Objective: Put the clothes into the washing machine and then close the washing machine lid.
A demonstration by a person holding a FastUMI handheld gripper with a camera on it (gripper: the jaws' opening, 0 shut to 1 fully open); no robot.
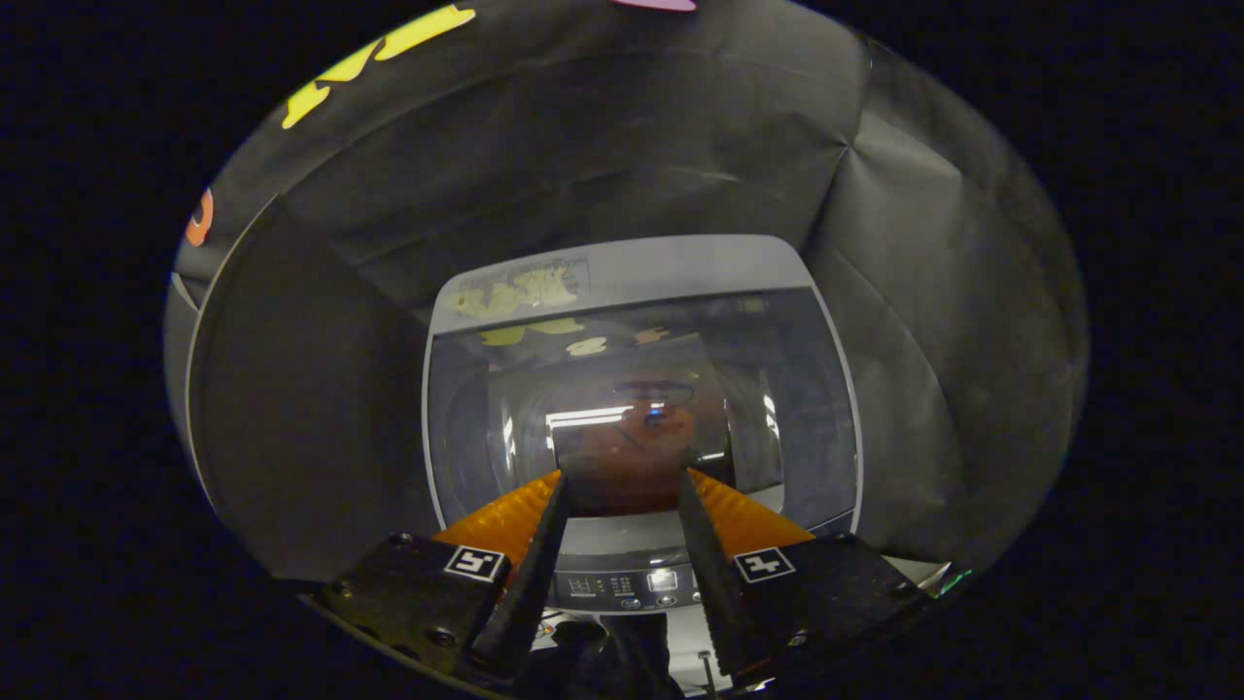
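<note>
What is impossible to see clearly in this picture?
- Gripper view: the drum inside the washer is masked by reflections on the closed glass lid.
- The panel markings are too small.
- Clothes: hidden if inside.
- The open tool covers the lid's front edge.

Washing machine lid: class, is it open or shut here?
Shut: the glass lid lies flat over the tub, just beyond the open gripper, which holds nothing.

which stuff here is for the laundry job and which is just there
For the job:
- washer, top loader just beyond the claw
- its glass lid, lying shut
- claw, fingers apart, nothing between them, tips over the lid's near edge

Just there:
- control panel on the washer's near edge, between the fingers
- black cloth behind and beside the washer
</note>
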